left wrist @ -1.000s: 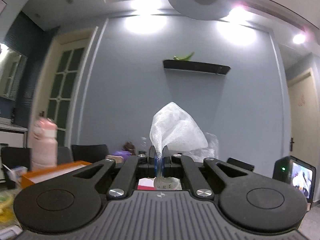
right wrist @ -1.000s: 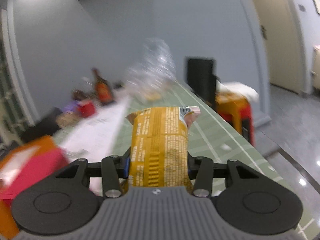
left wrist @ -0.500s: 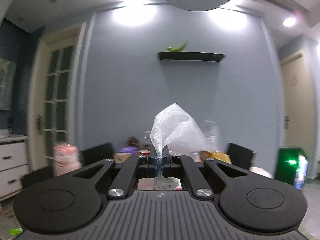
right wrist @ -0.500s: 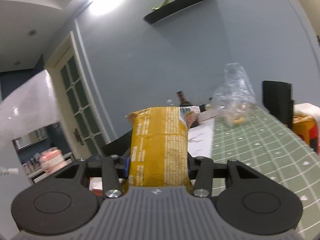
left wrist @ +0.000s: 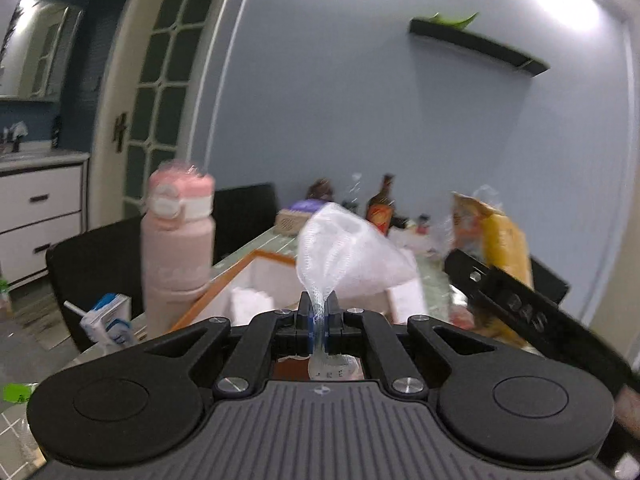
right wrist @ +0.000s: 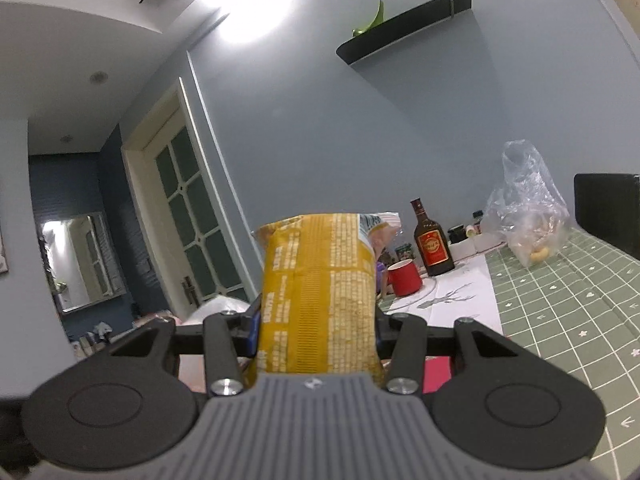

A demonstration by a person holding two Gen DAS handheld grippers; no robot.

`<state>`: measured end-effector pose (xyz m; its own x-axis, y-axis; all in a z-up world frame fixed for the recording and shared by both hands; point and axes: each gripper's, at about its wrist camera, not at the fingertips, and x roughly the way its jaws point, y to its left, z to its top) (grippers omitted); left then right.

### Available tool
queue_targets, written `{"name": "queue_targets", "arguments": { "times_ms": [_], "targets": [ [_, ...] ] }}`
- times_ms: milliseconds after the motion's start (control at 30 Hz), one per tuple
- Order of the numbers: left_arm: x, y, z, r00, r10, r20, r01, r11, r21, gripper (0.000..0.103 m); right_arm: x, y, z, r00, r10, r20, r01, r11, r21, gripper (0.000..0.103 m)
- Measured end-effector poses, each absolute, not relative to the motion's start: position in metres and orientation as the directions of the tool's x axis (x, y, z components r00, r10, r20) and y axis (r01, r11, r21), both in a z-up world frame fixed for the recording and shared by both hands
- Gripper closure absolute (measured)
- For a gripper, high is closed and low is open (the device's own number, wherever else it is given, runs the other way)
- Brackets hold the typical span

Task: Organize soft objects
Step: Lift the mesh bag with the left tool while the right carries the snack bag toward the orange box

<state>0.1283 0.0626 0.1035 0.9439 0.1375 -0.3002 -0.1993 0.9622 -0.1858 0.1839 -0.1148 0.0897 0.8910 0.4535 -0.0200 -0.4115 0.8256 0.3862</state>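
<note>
Your left gripper [left wrist: 319, 316] is clenched on a white mesh cloth [left wrist: 348, 256]: the jaws pinch its gathered neck, and the rest fans out above and ahead of them, clear of the desk [left wrist: 260, 242]. Below and ahead of the cloth sits an orange-rimmed box [left wrist: 256, 276] with a white inside, near the desk's left edge. A pink bottle [left wrist: 178, 248] stands upright just beside the box, at that edge, and a small blue and white carton [left wrist: 106, 316] with a straw lies near the desk's corner.

Your right gripper [right wrist: 318, 332] is grasping a yellow snack packet [right wrist: 318, 292], which stands upright between the jaws with its crimped top above them. The same packet and gripper show at the right of the left view, blurred, over the desk.

In the right view a green checked cloth covers the desk, with a white paper [right wrist: 460, 296] on it. A red mug [right wrist: 404, 278] and a dark bottle [right wrist: 432, 240] stand close together toward the far end. A clear plastic bag [right wrist: 526, 208] sits near the right edge.
</note>
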Motion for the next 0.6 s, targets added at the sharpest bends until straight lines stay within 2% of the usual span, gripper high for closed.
{"name": "queue_targets", "arguments": {
  "times_ms": [100,267,600],
  "targets": [
    [0.139,0.07,0.096,0.926,0.18,-0.331,-0.247,0.954,-0.17,0.098,0.196,-0.111,0.077,0.88,0.468,-0.087,-0.405,0.832,0.38,0.057],
    [0.148,0.094,0.084,0.909,0.119,-0.4,-0.225,0.947,-0.23,0.099,0.196,-0.115,0.072,0.879,0.467,-0.096,-0.41,0.844,0.345,0.057],
    [0.174,0.107,0.075,0.826,0.312,-0.47,-0.393,0.916,-0.082,0.099,0.198,-0.106,0.061,0.872,0.463,-0.157,-0.403,0.863,0.305,0.056]
  ]
}}
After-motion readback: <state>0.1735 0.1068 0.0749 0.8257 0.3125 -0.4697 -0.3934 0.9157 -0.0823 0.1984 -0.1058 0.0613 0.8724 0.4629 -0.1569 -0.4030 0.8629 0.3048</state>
